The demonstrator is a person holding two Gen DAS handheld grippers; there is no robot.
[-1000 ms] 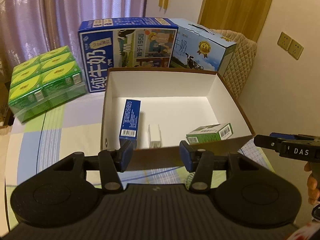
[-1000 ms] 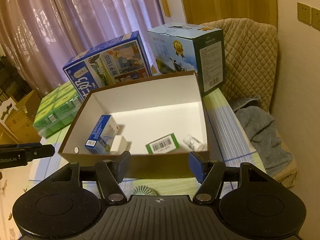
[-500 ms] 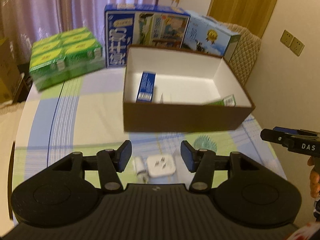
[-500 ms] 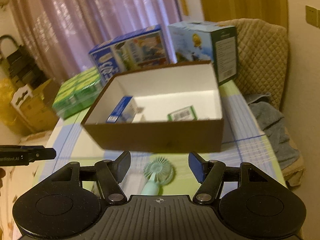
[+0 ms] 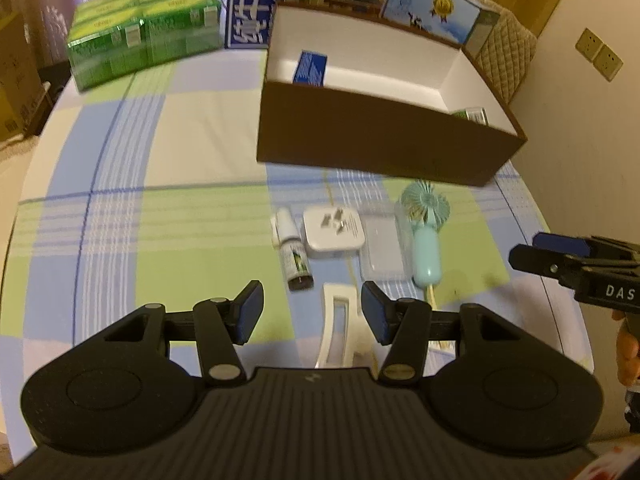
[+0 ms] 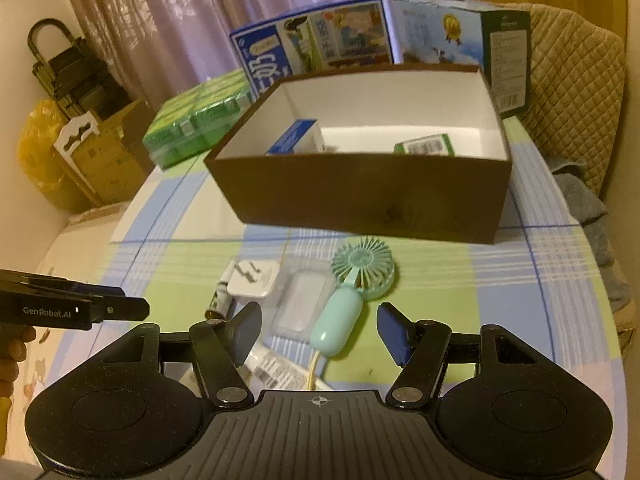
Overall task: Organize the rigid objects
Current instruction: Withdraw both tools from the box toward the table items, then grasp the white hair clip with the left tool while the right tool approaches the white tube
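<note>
Both wrist views look forward over the table, sharing the brown box (image 5: pixel 384 148).

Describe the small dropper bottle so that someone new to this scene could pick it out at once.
Find the brown box on the checked cloth; a row of loose items lies before it. The dropper bottle is leftmost, beside the white plug adapter: the only bottle, lying flat, white cap, dark base.

Dim, warm indoor light, slight motion blur, strong fisheye bending and dark corners.
</note>
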